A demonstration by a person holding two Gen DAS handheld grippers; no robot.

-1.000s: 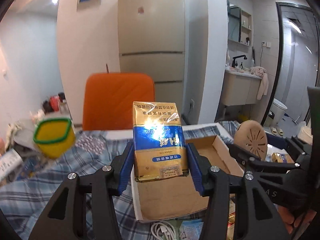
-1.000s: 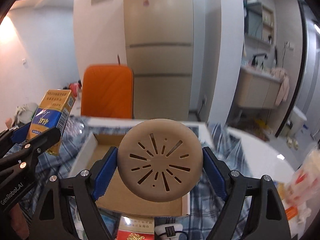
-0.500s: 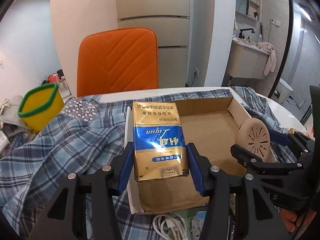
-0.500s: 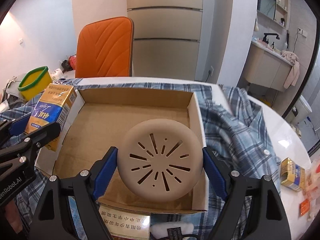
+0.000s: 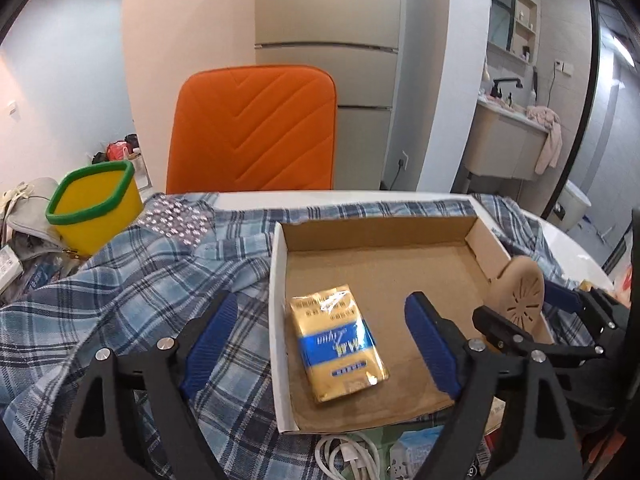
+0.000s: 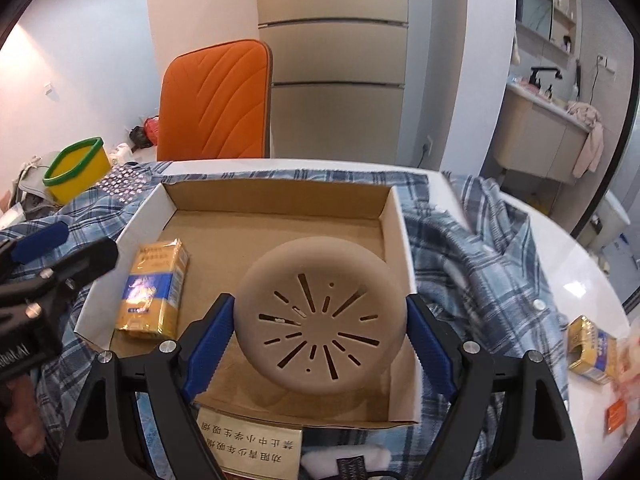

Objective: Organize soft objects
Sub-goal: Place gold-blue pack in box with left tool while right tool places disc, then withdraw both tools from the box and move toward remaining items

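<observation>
Item 1: beige round pad (image 6: 320,316), disc-shaped, with radiating slots on its face. Location: clamped edge-on between the blue pads of the right gripper (image 6: 320,344), raised over the right half of the cardboard tray (image 6: 276,190); whether it touches the floor cannot be told. Handling, as judged: light, slightly yielding foam or silicone, matte and not slippery; best held across its widest span at the rim, as now, with a modest squeeze so the dome does not buckle.

Item 2: gold-and-blue foil pack (image 5: 338,342), rectangular. Location: lying flat on the tray floor near the left wall, label up. Handling, as judged: light, soft-sided, crushable; the glossy wrap looks slick, so take it across the long side edges, not the face.

Item 3: left gripper (image 5: 320,340), tongs spread wide apart, holding nothing, above and astride the foil pack without touching it.

Item 4: cardboard tray, shallow, white outside, resting on a blue plaid shirt (image 5: 132,280) spread over the table.

Surroundings: yellow tub with green rim (image 5: 94,204) to the left; orange chair (image 5: 256,128) behind; a second gold pack (image 6: 592,344) well apart on the white tabletop, right; white cable (image 5: 348,454) at the near edge.
</observation>
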